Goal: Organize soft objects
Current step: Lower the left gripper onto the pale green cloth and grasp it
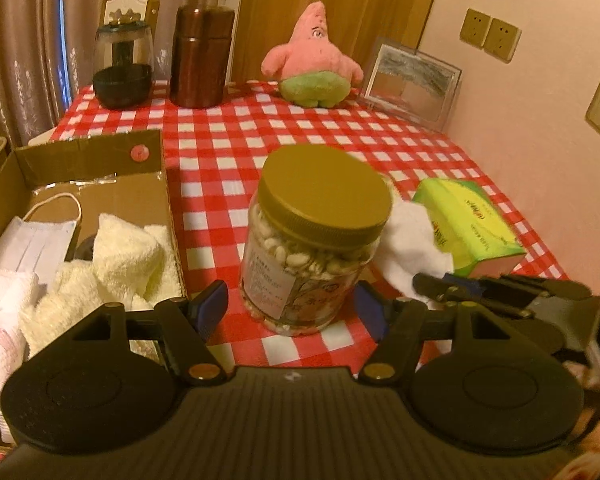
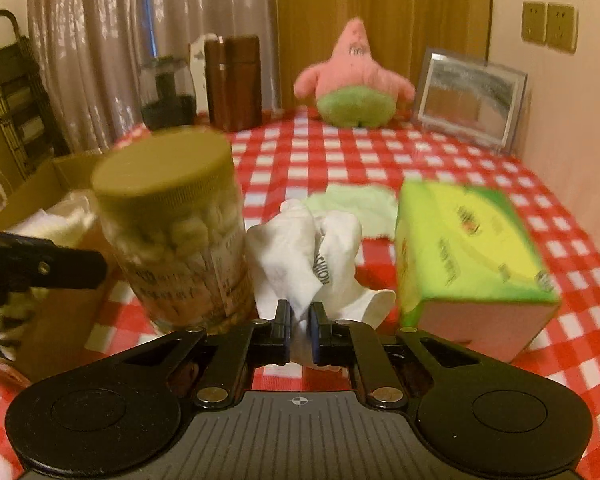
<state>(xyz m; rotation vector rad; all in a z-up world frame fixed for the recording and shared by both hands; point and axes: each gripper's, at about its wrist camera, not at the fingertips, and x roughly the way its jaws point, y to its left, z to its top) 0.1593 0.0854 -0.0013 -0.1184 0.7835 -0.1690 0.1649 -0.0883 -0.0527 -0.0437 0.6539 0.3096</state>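
Note:
My right gripper (image 2: 300, 318) is shut on a white sock (image 2: 300, 252) between the jar and the tissue pack; the sock also shows in the left wrist view (image 1: 410, 244). My left gripper (image 1: 292, 304) is open, its fingers on either side of a gold-lidded jar of beans (image 1: 312, 240), not touching it. A cardboard box (image 1: 88, 152) at the left holds cream towels (image 1: 120, 256), a face mask (image 1: 32, 244) and a white cloth (image 1: 0, 320). A pale green cloth (image 2: 356, 204) lies behind the sock. A pink starfish plush (image 1: 314, 60) sits at the table's far edge.
A green tissue pack (image 1: 464, 224) lies to the right of the jar. A brown canister (image 1: 200, 56), a dark glass jar (image 1: 122, 64) and a picture frame (image 1: 412, 80) stand along the back of the red checked tablecloth (image 1: 228, 152). A wall runs along the right.

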